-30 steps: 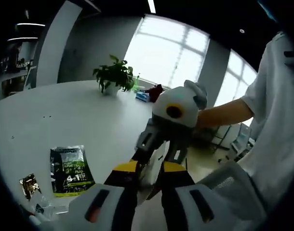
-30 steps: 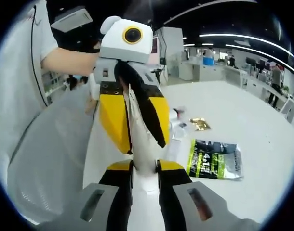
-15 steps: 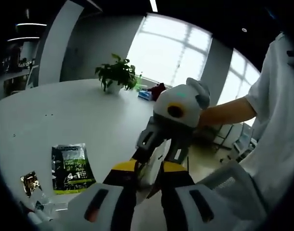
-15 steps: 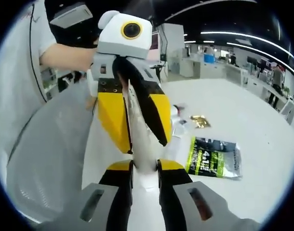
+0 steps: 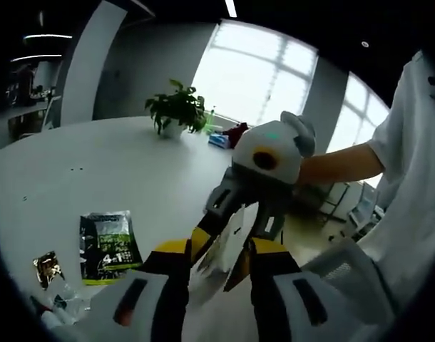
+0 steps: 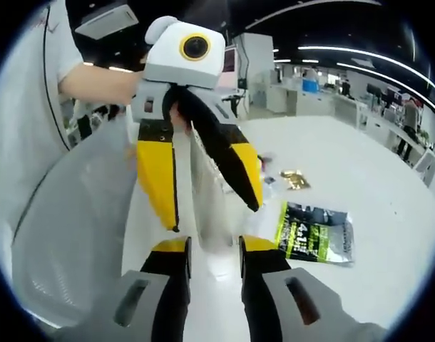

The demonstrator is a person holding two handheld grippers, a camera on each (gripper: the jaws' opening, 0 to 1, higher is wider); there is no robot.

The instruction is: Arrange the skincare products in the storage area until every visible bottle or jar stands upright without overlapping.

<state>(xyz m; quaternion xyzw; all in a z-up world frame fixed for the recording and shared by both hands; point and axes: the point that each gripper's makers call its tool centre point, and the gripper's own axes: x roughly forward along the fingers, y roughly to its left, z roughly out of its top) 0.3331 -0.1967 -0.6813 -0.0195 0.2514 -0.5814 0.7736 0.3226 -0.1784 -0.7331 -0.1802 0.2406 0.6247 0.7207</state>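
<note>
On the white counter [image 5: 96,171] a small gold sachet [image 5: 46,268] lies just left of the green packet [image 5: 109,246]. A potted plant [image 5: 176,112] stands well behind the green packet. Right of the green packet, both of my tools meet in the air over a thin white packet [image 6: 203,182]. My left hand-held gripper [image 6: 212,216] has its yellow jaws spread wide, clear of the white packet's sides. My right hand-held gripper [image 6: 214,247] is narrow, its tips pressed on the white packet's lower end. My bare forearm [image 5: 339,165] is farther right.
</note>
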